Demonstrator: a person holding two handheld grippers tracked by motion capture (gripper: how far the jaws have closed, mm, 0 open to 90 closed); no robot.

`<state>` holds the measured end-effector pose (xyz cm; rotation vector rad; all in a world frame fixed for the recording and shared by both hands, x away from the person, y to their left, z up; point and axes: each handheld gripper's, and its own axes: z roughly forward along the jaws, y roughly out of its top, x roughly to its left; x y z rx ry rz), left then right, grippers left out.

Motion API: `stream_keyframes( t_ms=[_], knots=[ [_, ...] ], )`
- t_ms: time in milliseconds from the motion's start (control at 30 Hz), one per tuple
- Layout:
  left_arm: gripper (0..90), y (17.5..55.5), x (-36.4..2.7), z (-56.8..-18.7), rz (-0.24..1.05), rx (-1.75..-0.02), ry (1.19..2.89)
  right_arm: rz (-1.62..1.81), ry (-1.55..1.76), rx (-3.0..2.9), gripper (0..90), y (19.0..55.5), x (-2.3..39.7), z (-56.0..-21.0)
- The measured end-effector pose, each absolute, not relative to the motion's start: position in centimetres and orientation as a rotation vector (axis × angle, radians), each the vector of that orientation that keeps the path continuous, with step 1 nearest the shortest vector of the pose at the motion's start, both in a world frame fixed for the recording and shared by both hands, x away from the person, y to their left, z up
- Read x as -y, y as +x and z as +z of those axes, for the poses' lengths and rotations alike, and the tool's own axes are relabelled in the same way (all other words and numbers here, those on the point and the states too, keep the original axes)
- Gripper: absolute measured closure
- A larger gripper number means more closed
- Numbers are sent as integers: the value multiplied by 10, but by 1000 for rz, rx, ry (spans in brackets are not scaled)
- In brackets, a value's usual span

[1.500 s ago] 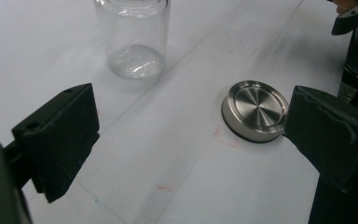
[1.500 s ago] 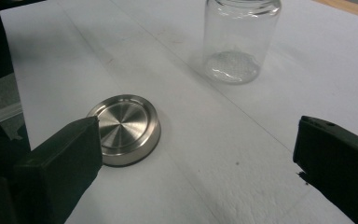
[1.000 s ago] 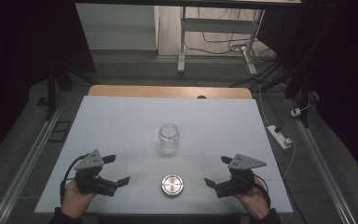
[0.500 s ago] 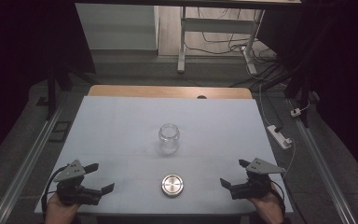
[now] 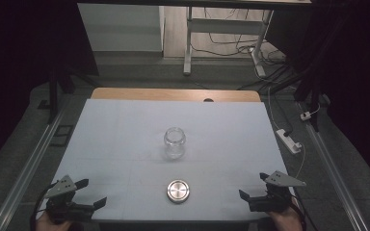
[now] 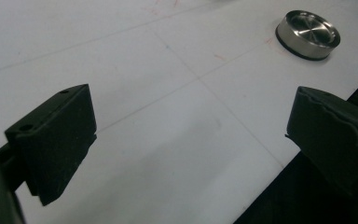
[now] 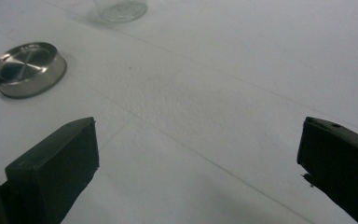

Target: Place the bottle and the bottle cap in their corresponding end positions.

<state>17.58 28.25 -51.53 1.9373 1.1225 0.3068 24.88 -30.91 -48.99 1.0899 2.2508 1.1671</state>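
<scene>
Left gripper [image 5: 84, 192] at the near left corner of the table [image 5: 125, 120], jaws spread wide with nothing but bare tabletop between them; they have just been opening a little further. Right gripper [image 5: 255, 187] at the near right corner, jaws likewise parted and empty. Both have drawn back toward the near edge and outward since a second ago, when they flanked the lid closely on either side. Reading: the hands are backing off, not closing in, so either a step is finished or none has begun (no grasp is in hand either way).

Metal lid [image 5: 178, 190] lies flat, near the front edge, midway between the two grippers and well apart from each. In the left gripper view the lid [image 6: 308, 34] sits beyond and off to the far side of the jaws; in the right gripper view it [image 7: 26, 68] sits ahead and to the side, not between them.

Farther out, the glass jar [image 5: 174, 142] stands upright and open near the table's centre, directly beyond the lid, apart from it.
</scene>
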Motion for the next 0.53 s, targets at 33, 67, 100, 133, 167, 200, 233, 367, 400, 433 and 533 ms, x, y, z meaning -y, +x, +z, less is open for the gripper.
stream_keyframes(
  t_ms=[33, 67, 100, 133, 167, 200, 233, 367, 400, 433, 533],
  knots=[
    [22, 174, -284, -516, 312, -1132, 1937, 1161, 1096, -2251, 0, 248, 310, -491],
    [22, 173, -285, -516, 316, -1140, 1934, 1156, 1103, -2253, 0, 247, 312, -491],
    [22, 172, -286, -517, 314, -1147, 1933, 1153, 1113, -2251, 0, 246, 313, -492],
    [22, 171, -287, -518, 317, -1159, 1937, 1153, 1119, -2247, 0, 245, 314, -492],
    [22, 170, -288, -519, 322, -1168, 1945, 1160, 1123, -2239, 0, 244, 316, -492],
    [22, 169, -288, -520, 326, -1177, 1951, 1162, 1127, -2236, 0, 243, 317, -491],
    [22, 168, -289, -520, 328, -1185, 1956, 1159, 1135, -2234, 0, 243, 318, -491],
    [24, 166, -289, -521, 329, -1197, 1968, 1158, 1152, -2228, 0, 240, 322, -491],
    [25, 166, -289, -521, 327, -1200, 1973, 1160, 1153, -2230, 0, 239, 322, -491],
    [26, 166, -289, -521, 327, -1203, 1976, 1159, 1154, -2229, 0, 239, 322, -491],
    [28, 166, -288, -521, 316, -1209, 1981, 1153, 1151, -2235, 0, 239, 322, -491]
  ],
)
